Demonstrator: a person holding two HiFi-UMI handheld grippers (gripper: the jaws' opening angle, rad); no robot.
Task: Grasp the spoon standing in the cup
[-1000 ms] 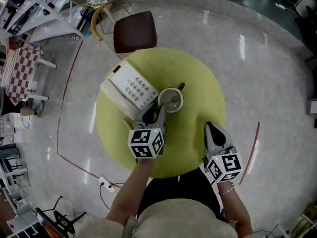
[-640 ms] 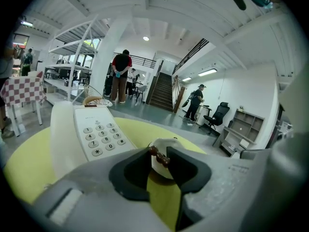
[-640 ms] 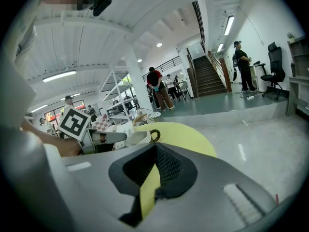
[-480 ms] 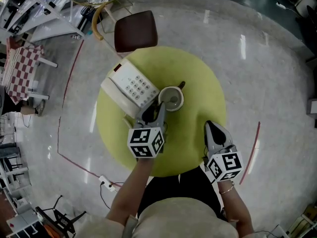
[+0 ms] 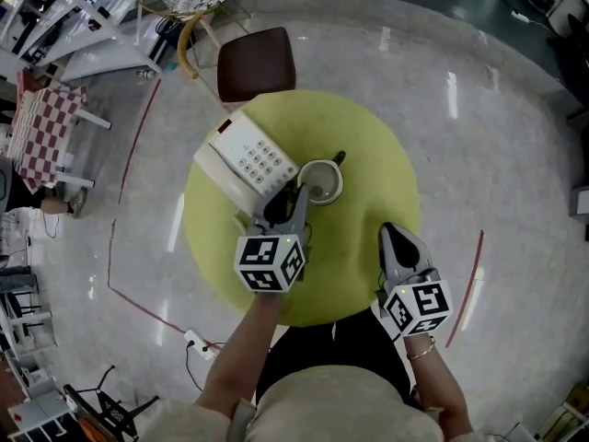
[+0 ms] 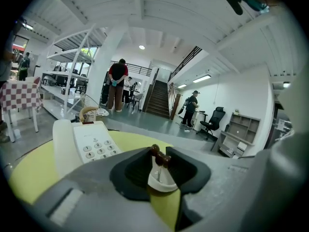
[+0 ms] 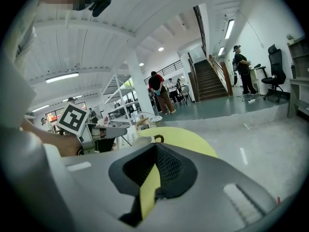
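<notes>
**Thin spoon: pinch it high on the beads**

The round yellow bench [image 5: 368,155] carries a white phone [image 5: 247,159] with a pale cup [image 5: 339,185] just beside it. The spoon [image 6: 159,155] stands in that cup, dark beaded handle upward. My left tool [image 5: 294,196] has just been closing; its jaws are not yet together, and the handle top is between them. My right tool [image 5: 389,237] is pressed together, empty, near the bench edge. I judge the spoon light, stiff and slick, so grip the beads squarely or it may swivel.
</notes>
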